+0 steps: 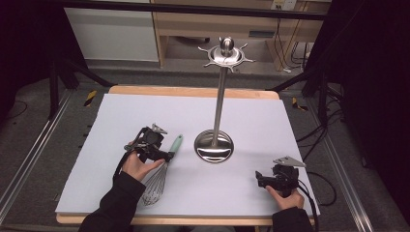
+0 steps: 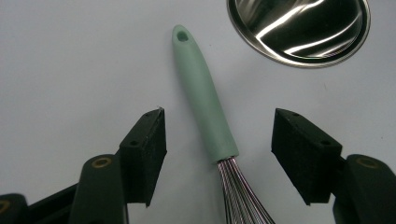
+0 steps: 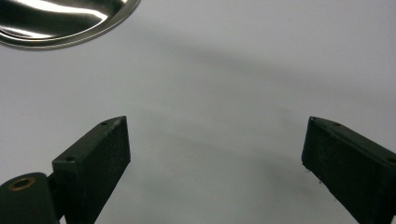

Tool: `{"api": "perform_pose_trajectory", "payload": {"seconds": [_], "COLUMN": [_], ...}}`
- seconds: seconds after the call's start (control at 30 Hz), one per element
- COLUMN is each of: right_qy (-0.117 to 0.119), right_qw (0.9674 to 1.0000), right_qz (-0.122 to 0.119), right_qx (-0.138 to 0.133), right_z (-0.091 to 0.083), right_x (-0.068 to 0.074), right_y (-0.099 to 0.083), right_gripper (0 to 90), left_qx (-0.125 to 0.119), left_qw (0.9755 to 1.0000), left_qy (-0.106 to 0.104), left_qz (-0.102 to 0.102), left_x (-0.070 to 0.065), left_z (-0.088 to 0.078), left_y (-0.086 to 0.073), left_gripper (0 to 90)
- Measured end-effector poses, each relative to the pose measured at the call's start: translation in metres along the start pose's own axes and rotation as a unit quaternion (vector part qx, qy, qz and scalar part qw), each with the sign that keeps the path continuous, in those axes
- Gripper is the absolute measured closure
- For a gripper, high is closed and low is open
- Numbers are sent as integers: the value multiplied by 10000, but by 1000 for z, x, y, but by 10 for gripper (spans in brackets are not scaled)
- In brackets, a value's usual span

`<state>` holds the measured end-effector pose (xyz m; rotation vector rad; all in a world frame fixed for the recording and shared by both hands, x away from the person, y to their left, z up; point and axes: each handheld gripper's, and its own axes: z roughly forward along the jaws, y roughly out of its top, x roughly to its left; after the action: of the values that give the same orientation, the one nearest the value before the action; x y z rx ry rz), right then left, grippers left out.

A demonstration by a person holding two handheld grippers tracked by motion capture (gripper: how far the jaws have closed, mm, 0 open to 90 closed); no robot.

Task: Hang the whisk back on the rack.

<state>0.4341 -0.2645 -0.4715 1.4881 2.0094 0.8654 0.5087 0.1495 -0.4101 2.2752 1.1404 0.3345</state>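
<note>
- You're working in a lab-style recording rig, not a home kitchen.
- Your surface (image 1: pixel 121 125) is a wooden board under a plain pale sheet, set between metal rails (image 1: pixel 29 159) on a grey floor.
- Black drapes (image 1: pixel 377 72) close in both sides, and a dark bar crosses overhead.
- Loose cables (image 1: pixel 319 130) trail over the floor at your right.
- Behind stands light wooden furniture (image 1: pixel 193 24) with a wall socket (image 1: pixel 284 5) above it.

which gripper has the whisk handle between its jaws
The left gripper: its open jaws straddle the whisk. The right gripper has bare table between its jaws.
</note>
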Motion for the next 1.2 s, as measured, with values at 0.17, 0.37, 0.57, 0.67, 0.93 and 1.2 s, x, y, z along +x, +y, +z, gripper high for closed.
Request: {"api": "perform_pose_trajectory", "payload": {"seconds": [0.17,0.37,0.57,0.67,0.93,1.2], "right_qy": [8,9,13,18,33,22], "right_qw": [10000,10000,10000,10000,10000,10000], "right_qz": [-3,-1,-2,-1,-8,-4], "right_qx": [5,6,5,16,26,12], "right_z": [0,0,1,1,1,1], "right_x": [0,0,0,0,1,0], "right_y": [0,0,0,0,0,0], "right_gripper": [83,83,84,85,86,87], "left_qx": [87,209,357,430,691,886], "left_qw": [10000,9998,9993,9990,9975,9958], "left_qy": [15,51,94,112,94,145], "left_qz": [5,22,28,2,-76,-206], "left_x": [-2,-5,-5,-5,-5,-4], "left_z": [6,13,19,22,32,41], "left_y": [0,0,-4,-4,-5,-5], "left_gripper": [363,377,403,414,472,559]}}
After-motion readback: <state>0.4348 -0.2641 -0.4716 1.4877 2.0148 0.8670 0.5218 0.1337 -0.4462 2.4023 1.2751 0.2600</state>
